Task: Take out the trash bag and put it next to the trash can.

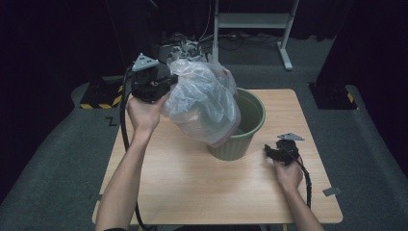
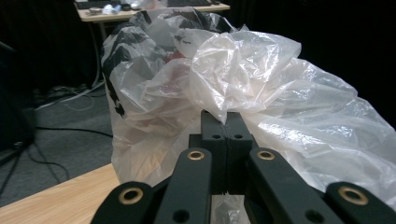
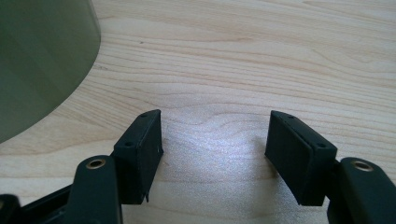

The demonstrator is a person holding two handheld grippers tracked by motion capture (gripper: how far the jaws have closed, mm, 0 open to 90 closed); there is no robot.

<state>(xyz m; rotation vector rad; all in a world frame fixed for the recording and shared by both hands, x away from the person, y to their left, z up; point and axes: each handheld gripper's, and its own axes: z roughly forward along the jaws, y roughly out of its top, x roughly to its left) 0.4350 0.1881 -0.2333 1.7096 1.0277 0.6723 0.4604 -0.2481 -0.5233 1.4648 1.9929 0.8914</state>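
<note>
With your left gripper (image 1: 161,89) clamped on the plastic bag (image 1: 204,103), which hangs beyond its fingertips over the green bin (image 1: 245,130), keep your empty, open right gripper (image 1: 272,153) beside the bin.

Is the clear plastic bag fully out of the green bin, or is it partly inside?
Partly inside. The clear plastic bag is lifted by the left tool, but its bottom end is below the rim of the green round bin.

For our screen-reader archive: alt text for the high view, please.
The left gripper, shut on a clear plastic bag, holds it above a green bin on a wooden table. The right gripper rests open beside the bin.
</note>
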